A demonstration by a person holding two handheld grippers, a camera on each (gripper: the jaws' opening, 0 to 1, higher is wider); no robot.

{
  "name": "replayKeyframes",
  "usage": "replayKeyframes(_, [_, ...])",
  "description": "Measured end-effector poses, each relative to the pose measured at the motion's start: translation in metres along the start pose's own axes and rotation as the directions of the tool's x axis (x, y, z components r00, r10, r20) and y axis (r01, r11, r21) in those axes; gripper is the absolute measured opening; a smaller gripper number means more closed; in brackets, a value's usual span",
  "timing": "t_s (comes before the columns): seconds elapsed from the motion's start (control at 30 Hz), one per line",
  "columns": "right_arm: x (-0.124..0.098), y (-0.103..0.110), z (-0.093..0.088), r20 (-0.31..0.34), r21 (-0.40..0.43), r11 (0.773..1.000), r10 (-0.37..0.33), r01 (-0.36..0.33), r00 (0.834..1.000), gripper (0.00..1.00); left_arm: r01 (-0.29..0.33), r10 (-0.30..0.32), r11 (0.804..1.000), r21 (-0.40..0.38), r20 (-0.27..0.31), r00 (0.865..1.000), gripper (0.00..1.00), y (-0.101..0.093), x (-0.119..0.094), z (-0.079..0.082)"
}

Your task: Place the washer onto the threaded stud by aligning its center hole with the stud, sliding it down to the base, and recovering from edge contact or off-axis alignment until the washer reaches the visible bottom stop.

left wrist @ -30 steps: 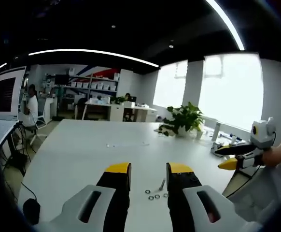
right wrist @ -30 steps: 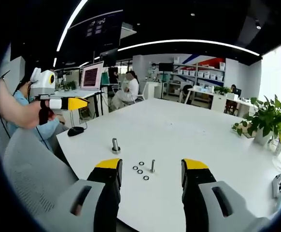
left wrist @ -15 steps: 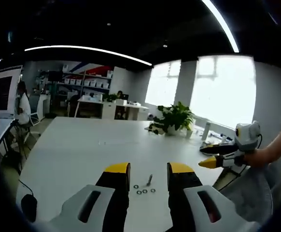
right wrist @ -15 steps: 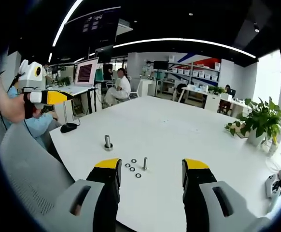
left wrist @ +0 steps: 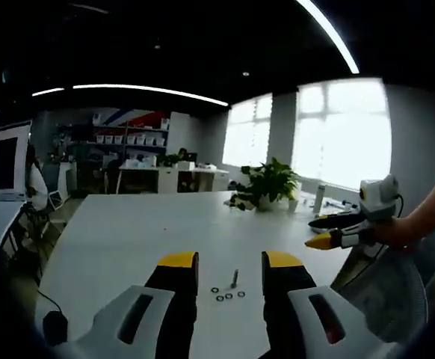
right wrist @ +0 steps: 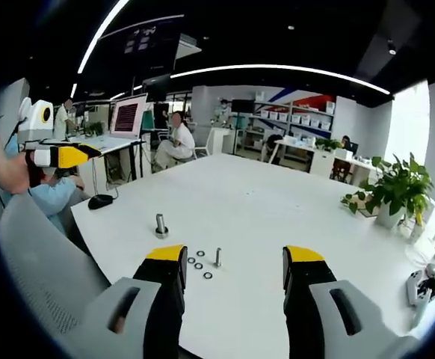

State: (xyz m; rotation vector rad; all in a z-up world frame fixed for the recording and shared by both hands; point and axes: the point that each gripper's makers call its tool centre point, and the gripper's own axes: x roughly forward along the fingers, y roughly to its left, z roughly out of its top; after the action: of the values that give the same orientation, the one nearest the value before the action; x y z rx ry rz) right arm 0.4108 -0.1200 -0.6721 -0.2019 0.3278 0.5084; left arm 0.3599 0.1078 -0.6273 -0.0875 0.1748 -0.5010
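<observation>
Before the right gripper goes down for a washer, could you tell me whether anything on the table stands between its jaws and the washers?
Nothing visible does: the washers lie on bare white table just ahead of the open right gripper, with the slim stud beside them.

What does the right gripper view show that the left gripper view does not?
Right gripper view: a taller stud on a round base, and the left tongs seen from the side, held up beside the table. Left gripper view: bright windows, and the right tongs seen from the side. Both: the white table, loose washers, the small upright stud, the potted plant.
</observation>
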Motion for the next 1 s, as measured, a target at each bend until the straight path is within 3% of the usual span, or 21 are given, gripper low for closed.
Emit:
replayKeyframes(0.5, [0.000, -0.002, -0.004, -0.014, 0.011, 1.000, -0.006, 0.006, 1.000, 0.54, -0.029, 0.028, 0.998, -0.058, -0.026, 0.999, 0.35, 0.007, 0.001, -0.004])
replayKeyframes(0.7, [0.002, 0.002, -0.007, -0.031, 0.013, 1.000, 0.014, -0.014, 0.999, 0.54, -0.020, 0.019, 0.999, -0.039, -0.028, 0.999, 0.35, -0.003, 0.002, 0.001])
replayKeyframes(0.83, [0.003, 0.002, -0.010, -0.044, 0.015, 1.000, 0.016, -0.015, 0.999, 0.54, -0.032, 0.031, 0.998, -0.049, -0.013, 0.999, 0.36, 0.000, 0.000, 0.005])
replayKeyframes(1.0, [0.003, 0.001, -0.010, -0.042, 0.016, 1.000, 0.012, -0.011, 0.999, 0.54, -0.020, 0.018, 0.998, -0.055, -0.034, 0.999, 0.37, 0.009, 0.000, -0.005])
